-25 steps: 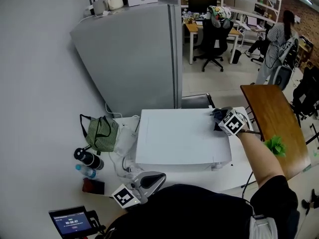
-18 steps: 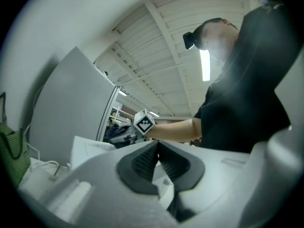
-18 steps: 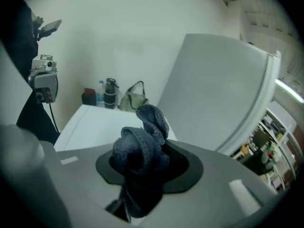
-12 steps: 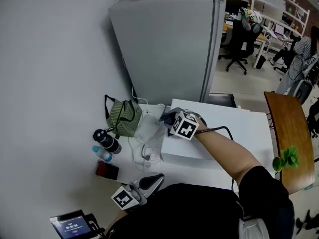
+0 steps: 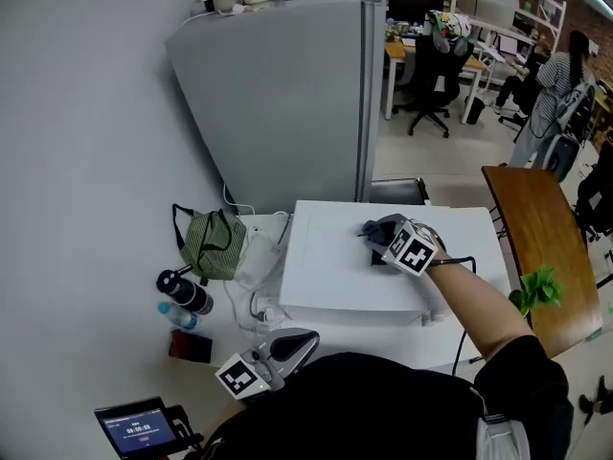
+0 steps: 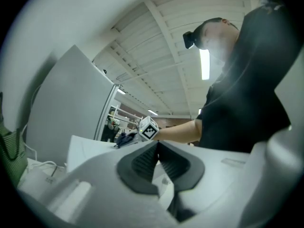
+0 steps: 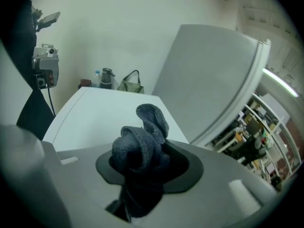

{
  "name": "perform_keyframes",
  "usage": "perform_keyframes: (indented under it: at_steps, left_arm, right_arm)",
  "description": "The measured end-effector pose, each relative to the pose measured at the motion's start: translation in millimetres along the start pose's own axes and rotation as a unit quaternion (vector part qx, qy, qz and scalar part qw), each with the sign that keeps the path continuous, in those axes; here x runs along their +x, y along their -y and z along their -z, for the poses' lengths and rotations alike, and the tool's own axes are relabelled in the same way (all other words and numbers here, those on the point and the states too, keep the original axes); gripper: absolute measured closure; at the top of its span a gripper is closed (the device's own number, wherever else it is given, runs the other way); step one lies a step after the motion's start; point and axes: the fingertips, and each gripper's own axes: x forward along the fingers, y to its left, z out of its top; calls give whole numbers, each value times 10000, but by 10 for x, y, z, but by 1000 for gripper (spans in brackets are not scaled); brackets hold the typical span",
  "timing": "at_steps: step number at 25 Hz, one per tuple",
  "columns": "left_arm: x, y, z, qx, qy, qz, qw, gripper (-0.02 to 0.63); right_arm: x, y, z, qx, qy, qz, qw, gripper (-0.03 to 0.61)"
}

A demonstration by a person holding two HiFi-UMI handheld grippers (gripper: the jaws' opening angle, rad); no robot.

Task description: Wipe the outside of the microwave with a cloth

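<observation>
While the right gripper [image 5: 391, 241] is clamped on the cloth [image 7: 141, 141], a bunched dark wad fills the gap between its jaws and spills out past the tips. That wad appears to sit on the top of the microwave [image 5: 335, 281], so the task's surface lies directly under the tool, not off to one side.

What matters for the next stroke is where the bare top runs from there. Seen along the jaws, the white panel stretches straight ahead of the gripper, lengthwise, to its far end, where the bag [image 7: 131, 84] and bottle [image 7: 105, 77] stand beyond the edge. Behind the gripper only a short strip of top is left. The fridge [image 7: 213, 80] rises on the tool's right, just off that side of the panel, which leaves little room to swing that way. I judge that a push forward along the jaw line, following the long axis of the top, covers the most surface. The front and side walls fall away below the tool and cannot be judged from here.

Well apart, low by the person's body and short of the microwave's near edge, the left gripper [image 6: 157, 148] has its jaws pressed together on nothing; the right is plainly the nearer.
</observation>
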Motion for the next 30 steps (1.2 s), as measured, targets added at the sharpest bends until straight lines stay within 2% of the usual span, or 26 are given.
perform_keyframes:
  at_steps: [5,7,9,10,12,15,18,21,23,26,30]
  left_arm:
    - [386,134,84,-45,-82,442,9990,611]
    - [443,158,83,-69,-67,501,9987,611]
    - [431,155,83,-80,-51,490,9988,610]
    - [398,143,85,-85,-37,453,9989,611]
    - [284,107,74,-97,19,323,9994,611]
    - [29,43,9,-66,145,65,9999,611]
    - [-290,-19,-46,-32,222,-270,9994,611]
    - [-587,-75,-82,-12,283,-557,9980,611]
    - [-719,-103,-85,-17,268,-674,9974,611]
    - [-769,-118,-86,-42,252,-721,9971,611]
    - [-550,-120,-49,-72,174,-534,9984,611]
  right_arm:
    - [-795,529,1176,834,-454,675,9932,431]
    - [-982,631,1398,1047,-556,817,9896,431]
    - [-1030,649,1422,1094,-585,911,9881,431]
    - [-998,615,1336,1028,-531,923,9890,431]
    - [-840,448,919,780,-201,764,9938,431]
    - [-426,-26,-98,123,452,149,9988,431]
    - [35,-609,-1048,-625,826,-442,9936,431]
    - [453,-1096,-1595,-1166,854,-828,9860,431]
    - [678,-1271,-1717,-1325,751,-965,9836,431]
    - [798,-1292,-1669,-1324,687,-998,9838,431]
    - [563,-999,-1277,-1242,570,-790,9875,431]
